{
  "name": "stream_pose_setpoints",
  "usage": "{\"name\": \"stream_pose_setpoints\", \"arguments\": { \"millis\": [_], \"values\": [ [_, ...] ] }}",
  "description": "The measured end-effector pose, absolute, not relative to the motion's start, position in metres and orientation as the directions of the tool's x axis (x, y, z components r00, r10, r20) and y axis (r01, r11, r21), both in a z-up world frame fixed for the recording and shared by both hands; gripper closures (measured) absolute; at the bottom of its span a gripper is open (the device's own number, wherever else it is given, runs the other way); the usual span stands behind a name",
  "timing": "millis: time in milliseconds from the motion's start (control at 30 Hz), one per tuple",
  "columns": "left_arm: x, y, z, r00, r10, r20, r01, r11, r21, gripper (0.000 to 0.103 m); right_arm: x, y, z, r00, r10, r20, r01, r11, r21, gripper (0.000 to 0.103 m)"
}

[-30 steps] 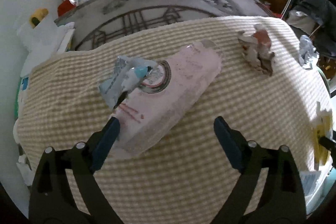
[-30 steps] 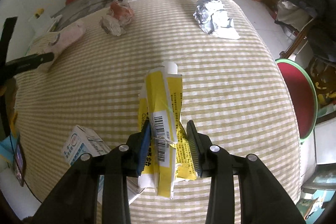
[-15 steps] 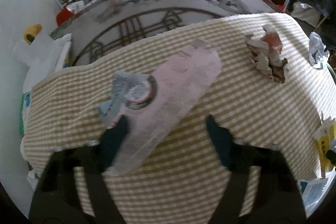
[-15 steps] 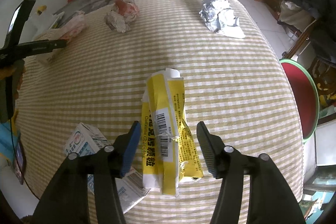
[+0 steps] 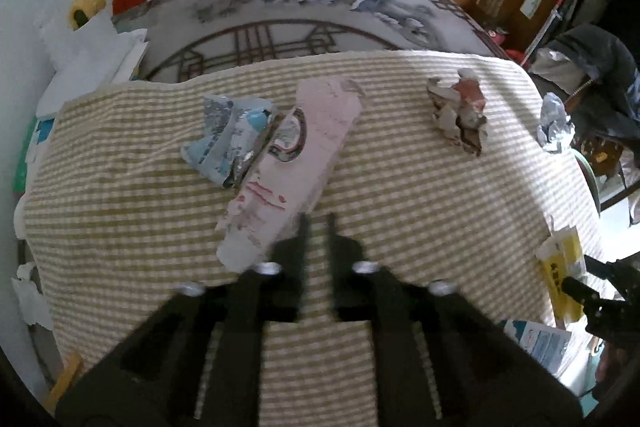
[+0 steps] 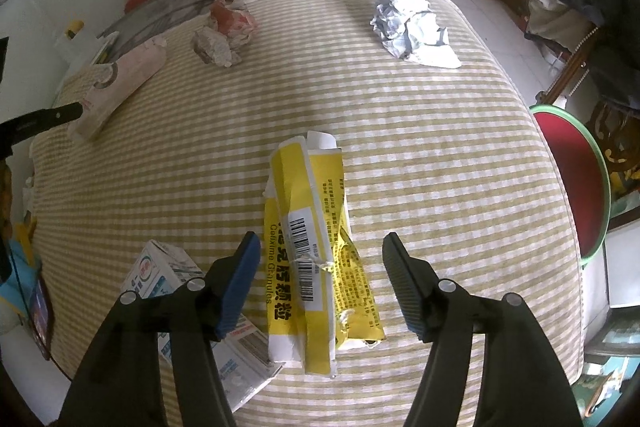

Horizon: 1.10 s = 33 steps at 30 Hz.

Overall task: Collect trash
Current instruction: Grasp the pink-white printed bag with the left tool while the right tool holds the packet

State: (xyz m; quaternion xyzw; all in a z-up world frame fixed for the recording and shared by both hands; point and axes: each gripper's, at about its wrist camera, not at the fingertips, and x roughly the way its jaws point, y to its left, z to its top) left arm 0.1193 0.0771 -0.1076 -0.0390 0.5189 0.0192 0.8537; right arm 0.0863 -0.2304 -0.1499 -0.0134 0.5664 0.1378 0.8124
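Note:
My left gripper (image 5: 316, 223) is shut and empty, just off the near right end of a long pink wrapper (image 5: 298, 155) lying on the checked cloth (image 5: 400, 211). A crumpled blue packet (image 5: 228, 139) leans on the wrapper's left side. My right gripper (image 6: 320, 259) is open, its jaws either side of a flattened yellow medicine box (image 6: 316, 255) lying on the cloth. The pink wrapper also shows in the right wrist view (image 6: 120, 87).
A crumpled red-and-white paper ball (image 5: 458, 111) (image 6: 226, 29) and a crumpled silver-blue wrapper (image 6: 412, 23) lie farther back. A white-blue carton (image 6: 192, 311) lies at the near left. A red green-rimmed basin (image 6: 576, 183) stands beside the table's right edge.
My left gripper has shut and drawn back to the right of the pink wrapper. My right gripper has opened and let go of the yellow box, which lies on the cloth.

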Motion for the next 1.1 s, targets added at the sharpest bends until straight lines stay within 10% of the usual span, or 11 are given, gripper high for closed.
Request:
{"name": "stream_pose_setpoints", "arguments": {
  "millis": [67, 200, 533, 800, 933, 1100],
  "values": [
    [0.123, 0.076, -0.106, 0.479, 0.002, -0.878, -0.080, 0.996, -0.042, 0.041, 0.086, -0.231, -0.150, 0.319, 0.213, -0.924, -0.241, 0.961, 0.138, 0.040],
    [0.142, 0.078, -0.113, 0.466, 0.054, -0.883, -0.080, 0.997, 0.018, 0.031, 0.084, -0.235, -0.150, 0.320, 0.211, -0.924, -0.233, 0.962, 0.139, 0.038],
    [0.183, 0.089, -0.160, 0.336, 0.095, -0.937, -0.082, 0.994, 0.071, 0.028, 0.077, -0.253, -0.148, 0.329, 0.199, -0.923, -0.193, 0.971, 0.141, 0.037],
    [0.142, 0.084, -0.138, 0.390, 0.002, -0.921, -0.117, 0.992, -0.047, 0.067, 0.080, -0.256, -0.146, 0.335, 0.202, -0.920, -0.186, 0.972, 0.145, 0.037],
    [0.120, 0.074, -0.137, 0.394, -0.045, -0.918, -0.129, 0.986, -0.103, 0.065, 0.084, -0.252, -0.150, 0.320, 0.209, -0.924, -0.182, 0.971, 0.157, 0.035],
    [0.116, 0.066, -0.129, 0.426, -0.039, -0.904, -0.114, 0.989, -0.097, 0.037, 0.090, -0.244, -0.154, 0.301, 0.216, -0.929, -0.194, 0.968, 0.162, 0.033]
  ]
}}
